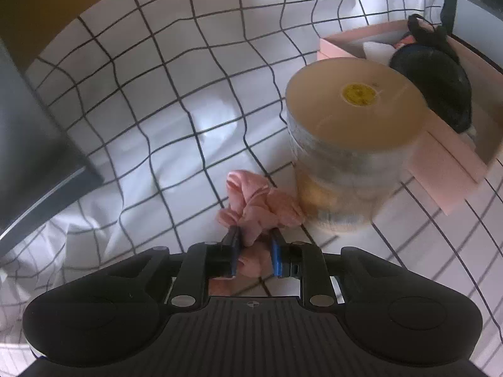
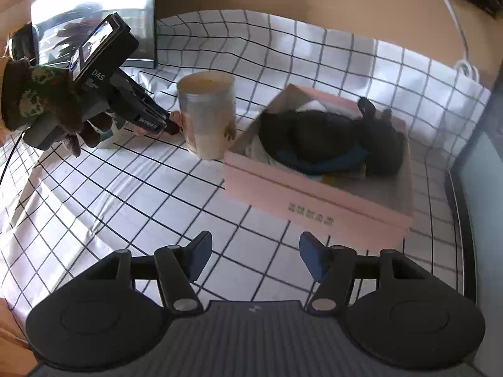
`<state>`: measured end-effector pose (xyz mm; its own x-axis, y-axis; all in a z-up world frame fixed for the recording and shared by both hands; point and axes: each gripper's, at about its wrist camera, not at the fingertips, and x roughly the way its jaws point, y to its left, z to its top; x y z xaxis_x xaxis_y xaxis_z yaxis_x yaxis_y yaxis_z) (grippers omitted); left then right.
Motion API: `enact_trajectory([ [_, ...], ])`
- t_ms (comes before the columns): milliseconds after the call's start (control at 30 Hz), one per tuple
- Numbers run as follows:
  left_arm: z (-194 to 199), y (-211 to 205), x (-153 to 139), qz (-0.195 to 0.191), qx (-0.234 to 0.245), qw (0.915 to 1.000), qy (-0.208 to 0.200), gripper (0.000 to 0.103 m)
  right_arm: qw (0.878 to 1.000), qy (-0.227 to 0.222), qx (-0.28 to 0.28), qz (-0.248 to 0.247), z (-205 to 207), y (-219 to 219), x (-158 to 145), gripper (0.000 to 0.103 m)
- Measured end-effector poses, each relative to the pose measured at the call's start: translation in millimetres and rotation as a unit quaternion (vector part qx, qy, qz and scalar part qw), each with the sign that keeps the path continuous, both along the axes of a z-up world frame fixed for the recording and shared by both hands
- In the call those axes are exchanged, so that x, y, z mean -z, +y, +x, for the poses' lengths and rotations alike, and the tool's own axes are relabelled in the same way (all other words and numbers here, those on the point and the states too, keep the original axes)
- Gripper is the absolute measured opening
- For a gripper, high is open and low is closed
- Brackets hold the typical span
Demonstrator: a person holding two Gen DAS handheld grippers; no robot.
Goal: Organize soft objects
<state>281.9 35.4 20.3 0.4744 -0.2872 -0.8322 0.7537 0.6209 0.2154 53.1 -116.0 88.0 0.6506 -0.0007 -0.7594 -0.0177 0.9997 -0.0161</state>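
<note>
A crumpled pink cloth (image 1: 257, 207) is clamped between the blue-padded fingers of the left gripper (image 1: 253, 235), low in the centre of the left wrist view, on the white tablecloth with a black grid (image 1: 157, 110). Just right of the cloth, a tall stack of tape rolls (image 1: 349, 138) is seen standing upright, with a yellow core at the middle of its top face. Behind and to the right of the stack, at the upper right of the frame, a pink cardboard box (image 1: 446, 157) is shown, open at the top, with dark fabric items (image 1: 437, 75) lying inside it and a white piece partly visible beneath them.

In the right wrist view, the right gripper (image 2: 254, 257) is held with its jaws spread wide and nothing between them, at the lower centre of the frame above the gridded cloth. The pink box (image 2: 314, 198) is seen at centre right, the black fabric (image 2: 330, 135) heaped inside over a blue layer. The tape stack (image 2: 207, 116) is touching the box's left corner. At the upper left, the left gripper (image 2: 171, 128) is gripped by a gloved hand (image 2: 41, 100), its tip down at the base of the stack, where a little of the pink cloth (image 2: 177, 117) is visible. A reflective metal panel (image 2: 94, 9) is seen at the top left.
</note>
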Motion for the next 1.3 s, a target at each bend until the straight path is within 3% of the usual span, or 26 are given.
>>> enact_trajectory([
  [100,5,-6,3,-0.005,-0.002,1.0000,-0.003,0.025,1.000,0.006,0.011,0.006,-4,-3,2,0.062],
  [233,12,-6,3,-0.015,-0.018,0.9995,0.023,0.024,1.000,0.012,0.019,0.007,-7,-3,6,0.062],
  [367,24,4,2,-0.049,-0.051,0.9957,0.059,0.025,1.000,0.013,0.015,0.004,-9,2,6,0.062],
  [433,20,6,2,-0.044,-0.051,0.9967,0.046,0.014,1.000,0.009,0.012,-0.001,-10,5,4,0.062],
  [500,14,9,1,-0.050,-0.057,0.9965,0.037,0.013,1.000,0.004,0.007,-0.002,-11,7,3,0.062],
  [733,-19,36,-23,-0.125,-0.082,0.9887,0.015,0.010,1.000,-0.005,-0.009,-0.010,-8,16,0,0.062],
  [900,-59,61,-43,-0.181,-0.095,0.9789,-0.001,0.010,0.999,-0.012,-0.039,-0.016,-1,32,-1,0.062],
  [1100,-99,107,-59,-0.259,-0.137,0.9561,-0.004,0.010,0.996,-0.023,-0.079,-0.022,18,59,-1,0.062],
  [1300,-121,155,-65,-0.282,-0.187,0.9409,-0.004,0.010,0.991,-0.065,-0.115,-0.029,64,96,-1,0.040],
])
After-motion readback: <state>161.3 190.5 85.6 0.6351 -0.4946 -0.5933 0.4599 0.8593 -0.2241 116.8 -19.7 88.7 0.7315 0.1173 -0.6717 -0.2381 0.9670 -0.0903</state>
